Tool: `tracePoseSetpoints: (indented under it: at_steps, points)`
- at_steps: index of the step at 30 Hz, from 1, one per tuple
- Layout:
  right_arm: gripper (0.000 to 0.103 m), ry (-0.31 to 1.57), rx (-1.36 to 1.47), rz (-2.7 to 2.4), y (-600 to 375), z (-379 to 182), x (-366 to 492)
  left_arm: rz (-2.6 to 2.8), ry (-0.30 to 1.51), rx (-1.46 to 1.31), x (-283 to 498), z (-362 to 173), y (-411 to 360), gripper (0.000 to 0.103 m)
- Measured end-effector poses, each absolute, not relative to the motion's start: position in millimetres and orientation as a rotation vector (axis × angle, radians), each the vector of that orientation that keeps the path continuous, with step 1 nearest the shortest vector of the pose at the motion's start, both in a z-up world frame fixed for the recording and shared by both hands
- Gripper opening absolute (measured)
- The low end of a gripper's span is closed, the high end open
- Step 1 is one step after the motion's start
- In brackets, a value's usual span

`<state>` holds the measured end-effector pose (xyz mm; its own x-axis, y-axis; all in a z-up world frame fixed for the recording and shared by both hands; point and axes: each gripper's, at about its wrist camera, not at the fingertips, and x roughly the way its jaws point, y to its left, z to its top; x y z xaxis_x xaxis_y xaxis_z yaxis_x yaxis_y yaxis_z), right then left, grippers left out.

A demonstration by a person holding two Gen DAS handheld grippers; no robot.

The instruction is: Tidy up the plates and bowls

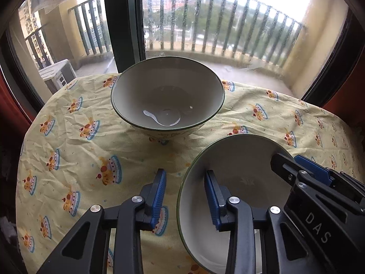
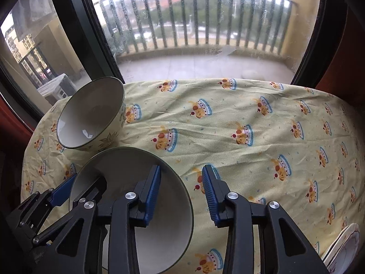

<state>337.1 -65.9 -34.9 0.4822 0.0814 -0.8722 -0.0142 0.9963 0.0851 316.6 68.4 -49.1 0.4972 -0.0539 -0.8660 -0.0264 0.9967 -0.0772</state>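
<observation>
Two cream bowls with dark green rims stand on the tablecloth. The near bowl (image 1: 239, 159) (image 2: 127, 162) is straddled on both sides. My left gripper (image 1: 185, 178) (image 2: 87, 178) has one blue pad inside the bowl's left rim and one outside, with a gap still showing at the rim. My right gripper (image 2: 181, 171) (image 1: 288, 157) stands the same way over the right rim, its pads not touching it. The far bowl (image 1: 167, 91) (image 2: 91, 111) sits by the window with a glossy wet patch at its bottom, and nothing is touching it.
A yellow tablecloth (image 1: 79, 148) printed with cakes covers the round table. White plates (image 2: 342, 246) lie at the table's near right edge. A dark-framed window (image 1: 123, 22) onto a balcony stands right behind the far bowl.
</observation>
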Motion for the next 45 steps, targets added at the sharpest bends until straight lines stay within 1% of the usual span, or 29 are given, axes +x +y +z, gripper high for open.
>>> tracePoseSetpoints:
  at_steps: [1, 2, 3, 9, 15, 17, 19, 20, 23, 25, 26, 28, 30, 31, 32, 33, 34, 35, 41, 43, 45]
  points:
    - [0.031, 1.064, 0.068, 0.067, -64.8, -35.4, 336.7, -0.018, 1.050, -0.080, 316.5, -49.3, 67.3, 0.030]
    - [0.027, 1.064, 0.067, 0.075, -63.5, -35.7, 336.6, -0.021, 1.049, -0.074, 316.4, -49.3, 65.9, 0.024]
    - [0.027, 1.061, 0.059, 0.075, -61.8, -35.3, 336.2, -0.023, 1.050, -0.069, 316.1, -49.1, 64.1, 0.021]
    - [0.027, 1.067, 0.061, 0.064, -62.4, -34.5, 335.3, -0.021, 1.057, -0.050, 316.1, -47.8, 62.0, 0.021]
    - [0.025, 1.068, 0.048, 0.059, -61.5, -30.0, 332.4, -0.018, 1.056, -0.047, 312.7, -43.0, 60.4, 0.017]
    - [0.023, 1.064, 0.046, 0.056, -62.7, -26.5, 330.6, -0.018, 1.057, -0.053, 311.0, -40.0, 58.1, 0.015]
    - [0.018, 1.056, 0.043, 0.052, -64.7, -21.4, 328.1, -0.027, 1.054, -0.068, 308.2, -35.2, 55.1, 0.013]
    - [0.004, 1.049, 0.037, 0.054, -65.4, -17.5, 326.6, -0.049, 1.036, -0.070, 306.2, -30.9, 51.2, 0.009]
    - [0.003, 1.054, 0.078, 0.120, -64.3, -9.2, 325.3, -0.041, 1.040, -0.066, 307.4, -27.0, 44.2, 0.008]
    - [0.003, 1.014, 0.006, 0.071, -61.9, -6.5, 325.6, -0.005, 1.048, -0.066, 307.5, -28.4, 44.1, 0.009]
    - [0.003, 1.017, 0.034, 0.071, -65.5, -5.8, 326.0, 0.001, 1.052, -0.082, 306.6, -28.8, 47.3, 0.009]
    - [0.005, 1.042, 0.070, 0.081, -67.6, -6.4, 324.4, 0.026, 1.050, -0.075, 304.5, -29.2, 49.4, 0.009]
    - [0.007, 1.044, 0.022, 0.080, -65.8, -7.6, 320.8, 0.042, 1.049, -0.058, 303.1, -30.9, 52.2, 0.012]
    - [0.016, 1.051, 0.021, 0.085, -65.5, -9.1, 319.9, 0.045, 1.057, -0.063, 302.4, -32.5, 53.6, 0.016]
    - [0.034, 1.070, 0.030, 0.087, -67.6, -11.9, 320.7, 0.050, 1.065, -0.072, 302.1, -33.9, 56.4, 0.020]
    - [0.059, 1.081, 0.043, 0.090, -69.2, -14.0, 320.6, 0.052, 1.066, -0.080, 301.3, -34.5, 58.3, 0.023]
    - [0.066, 1.080, 0.060, 0.090, -70.9, -14.7, 319.5, 0.056, 1.061, -0.082, 300.4, -34.0, 59.6, 0.028]
    - [0.067, 1.064, 0.075, 0.092, -73.1, -13.7, 317.9, 0.060, 1.054, -0.080, 299.7, -33.3, 61.0, 0.029]
    - [0.066, 1.073, 0.074, 0.096, -71.0, -20.0, 322.4, 0.054, 1.051, -0.075, 301.8, -36.1, 63.4, 0.034]
    - [0.061, 1.078, 0.070, 0.096, -69.6, -23.8, 324.2, 0.049, 1.062, -0.077, 304.1, -40.4, 63.5, 0.034]
    - [0.050, 1.092, 0.076, 0.098, -69.5, -29.4, 326.8, 0.037, 1.072, -0.077, 306.0, -44.7, 62.0, 0.034]
